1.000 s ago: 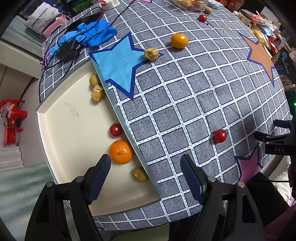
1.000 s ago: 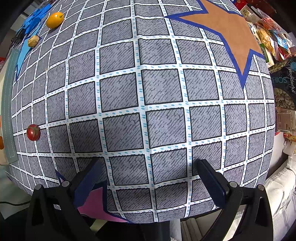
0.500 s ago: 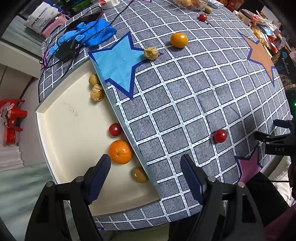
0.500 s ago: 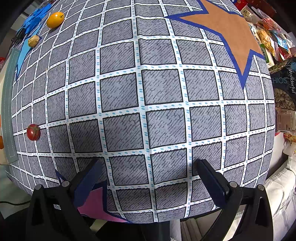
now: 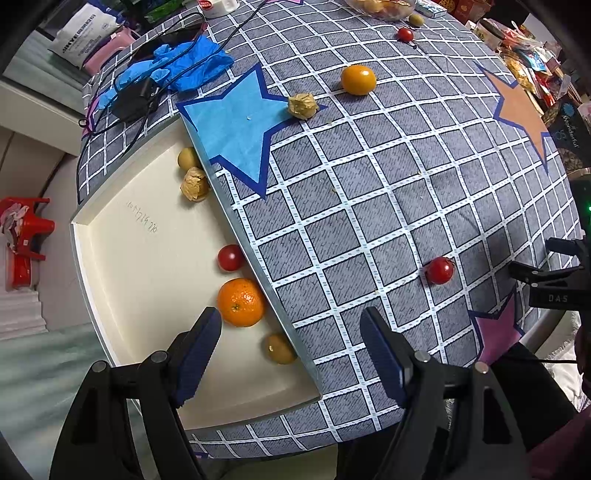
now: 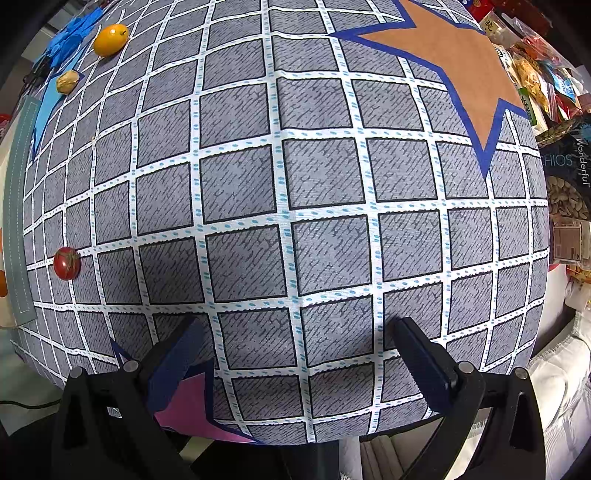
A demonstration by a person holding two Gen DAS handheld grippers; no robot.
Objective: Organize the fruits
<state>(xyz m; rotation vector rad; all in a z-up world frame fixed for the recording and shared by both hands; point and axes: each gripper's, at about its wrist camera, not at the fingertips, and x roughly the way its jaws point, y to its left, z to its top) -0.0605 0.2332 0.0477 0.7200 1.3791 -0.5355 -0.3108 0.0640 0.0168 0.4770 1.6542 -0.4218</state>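
Note:
My left gripper [image 5: 291,332] is open and empty above the near end of a cream tray [image 5: 140,280]. The tray holds a mandarin [image 5: 241,302], a cherry tomato [image 5: 230,257], a small green fruit [image 5: 280,348], a husked physalis [image 5: 195,183] and another green fruit [image 5: 187,158]. On the checked cloth lie a red cherry tomato [image 5: 439,270], an orange fruit [image 5: 358,79] and a husked physalis [image 5: 303,105]. My right gripper [image 6: 295,343] is open and empty over bare cloth. The tomato [image 6: 67,262], orange fruit [image 6: 110,34] and physalis [image 6: 67,81] lie far to its left.
Blue gloves [image 5: 184,66] and a black charger with cable [image 5: 135,98] lie at the far left. Another tomato [image 5: 405,34] and a fruit bowl [image 5: 380,5] sit at the back. Snack packets [image 6: 546,85] crowd the table's right edge. My right gripper shows at the left wrist view's right edge [image 5: 554,280].

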